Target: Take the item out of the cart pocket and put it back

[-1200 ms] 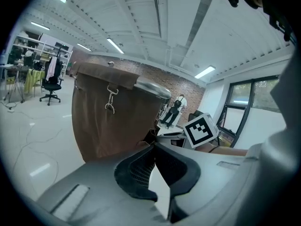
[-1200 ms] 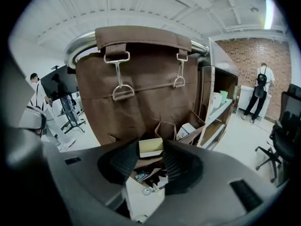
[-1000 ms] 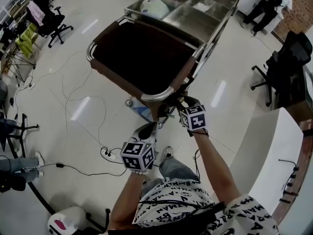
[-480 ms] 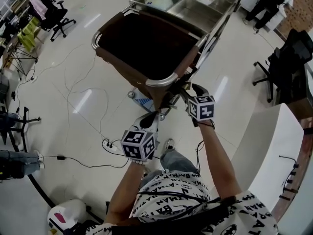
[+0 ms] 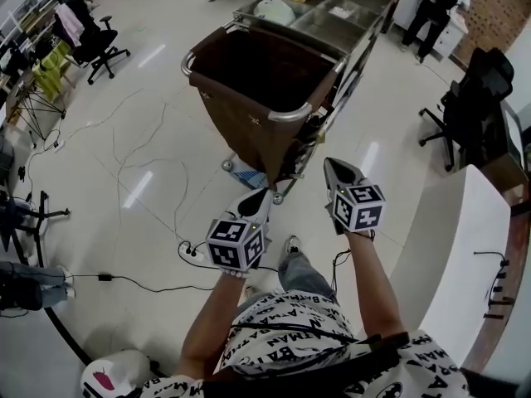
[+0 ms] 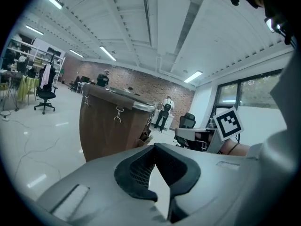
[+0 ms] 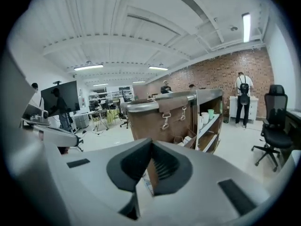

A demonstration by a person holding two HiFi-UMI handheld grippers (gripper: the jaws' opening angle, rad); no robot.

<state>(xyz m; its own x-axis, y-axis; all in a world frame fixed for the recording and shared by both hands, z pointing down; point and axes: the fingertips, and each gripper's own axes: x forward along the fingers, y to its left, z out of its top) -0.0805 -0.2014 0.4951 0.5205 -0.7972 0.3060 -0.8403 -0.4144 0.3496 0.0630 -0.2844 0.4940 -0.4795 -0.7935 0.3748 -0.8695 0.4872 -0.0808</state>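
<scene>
Brown cart [image 5: 257,89] stood far centre, with small items [image 7: 187,139] tucked in its right-side pocket. Left gripper [image 5: 259,197] and right gripper [image 5: 333,171] hung near, well apart from it, jaws pressed together on nothing.

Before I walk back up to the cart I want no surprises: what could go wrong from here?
The power strip and loose cables lie on the floor beside the person's shoe; a step could snag them. The housekeeping cart stands on casters, so pushing on it might roll it away. The left gripper and right gripper are both shut and empty; reaching in like that would likely jab, not grasp.
</scene>
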